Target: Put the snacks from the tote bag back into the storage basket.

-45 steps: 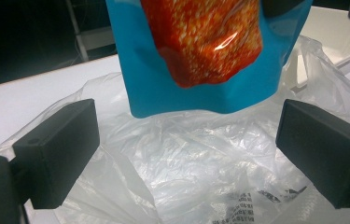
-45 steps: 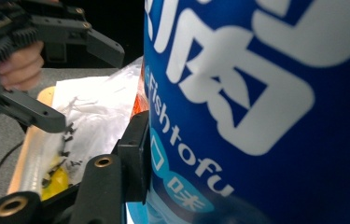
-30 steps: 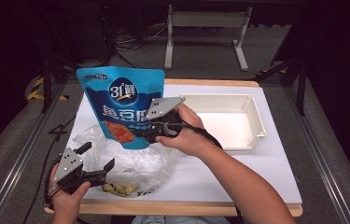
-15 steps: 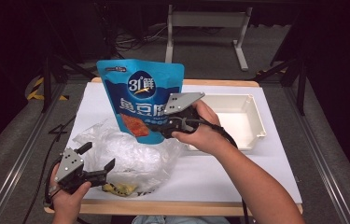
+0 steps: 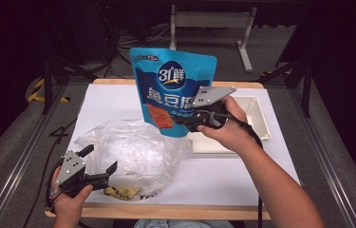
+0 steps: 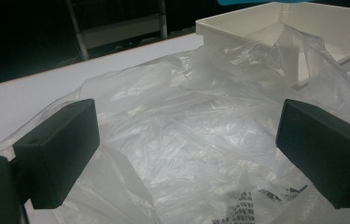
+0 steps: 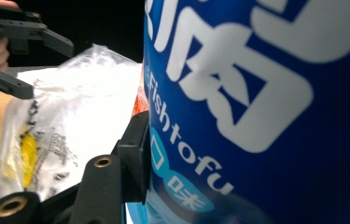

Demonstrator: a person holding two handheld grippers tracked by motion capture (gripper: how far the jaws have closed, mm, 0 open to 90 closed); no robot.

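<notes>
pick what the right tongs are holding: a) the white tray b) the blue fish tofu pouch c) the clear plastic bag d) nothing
b, the right tongs are shut on the lower part of the blue fish tofu pouch, held up above the table, while the clear plastic bag lies on the table by the open left tongs and the white tray sits untouched.

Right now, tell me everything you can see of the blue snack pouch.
The blue snack pouch is a glossy, flat-looking foil-type bag with white lettering, a round logo near the top and an orange-red picture of the food low on its face; the right gripper view reads "fishtofu". It hangs upright in the air above the table's far half, between the clear plastic bag and the white tray. The right gripper is shut on its lower right edge; nothing else touches it.
</notes>
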